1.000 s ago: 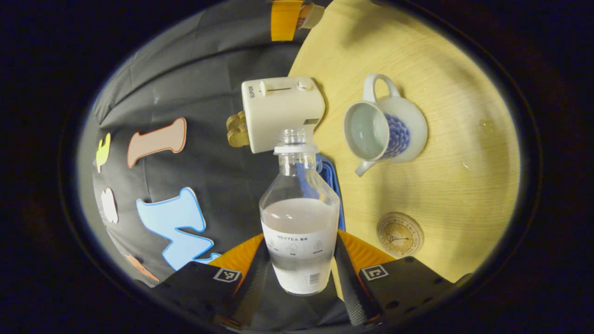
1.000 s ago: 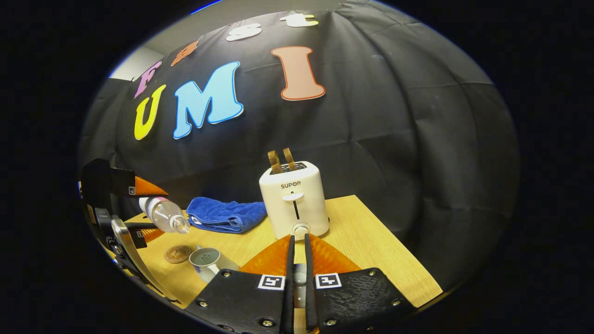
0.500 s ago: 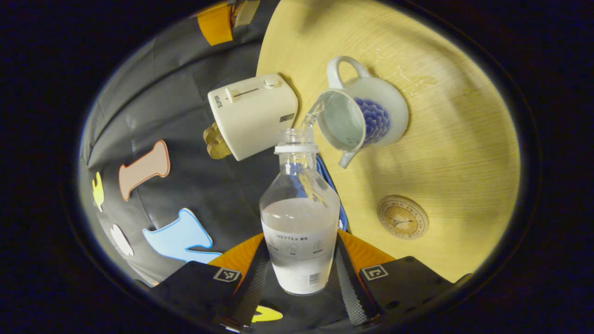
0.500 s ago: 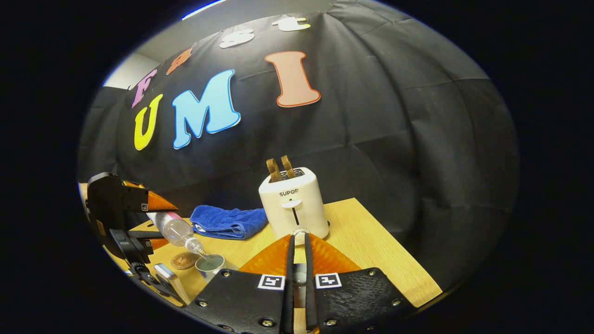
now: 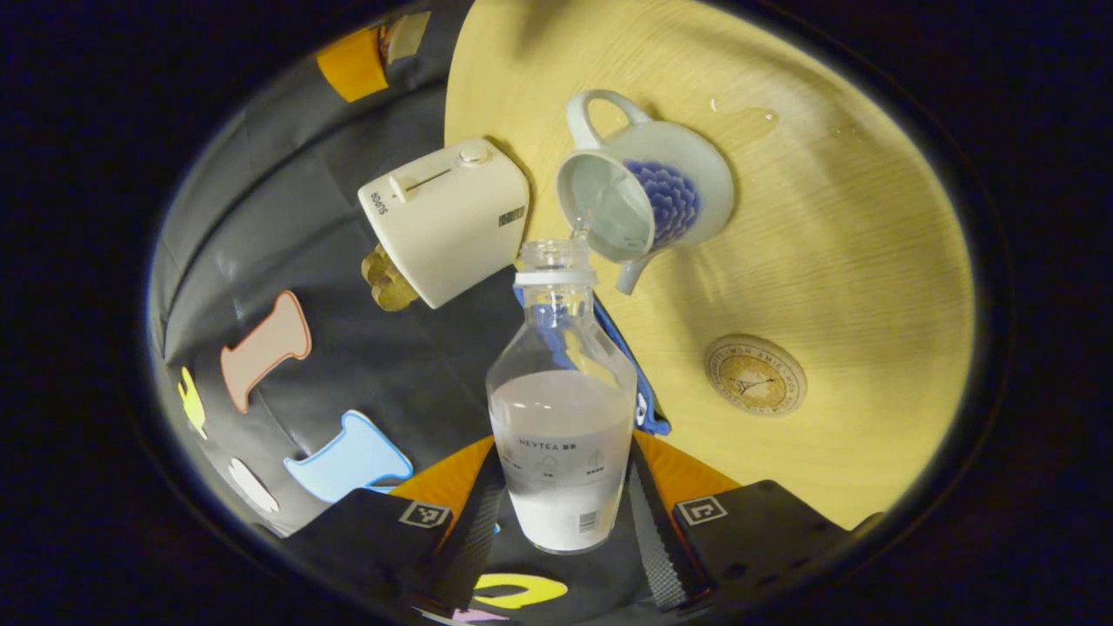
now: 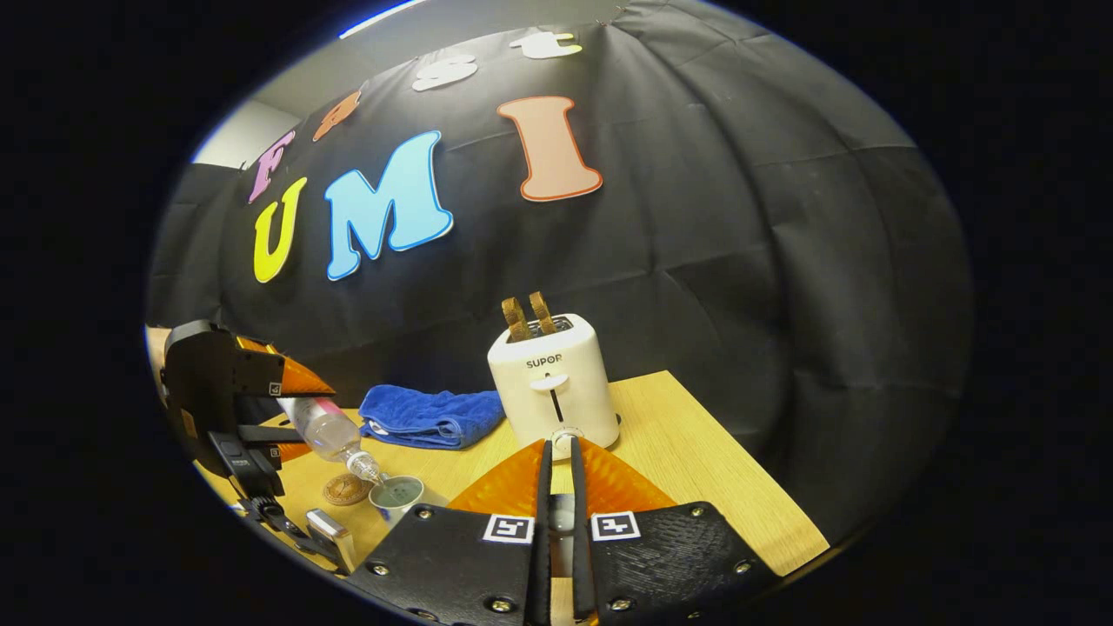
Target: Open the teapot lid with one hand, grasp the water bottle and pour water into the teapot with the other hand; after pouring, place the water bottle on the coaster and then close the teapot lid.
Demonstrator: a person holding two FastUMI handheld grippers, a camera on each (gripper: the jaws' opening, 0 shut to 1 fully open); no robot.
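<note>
The left tool holds the water bottle between both fingers, tipped neck-down; a second ago the neck stood clear of the teapot, and now its mouth sits at the open rim with water running in, so pouring is under way; a wet patch lies on the surface beyond the pot. The coaster waits bare just beside the teapot, toward the surface's near edge. The right tool is narrowed on a small pale piece, likely the lid; the toaster stands at the far edge.
</note>
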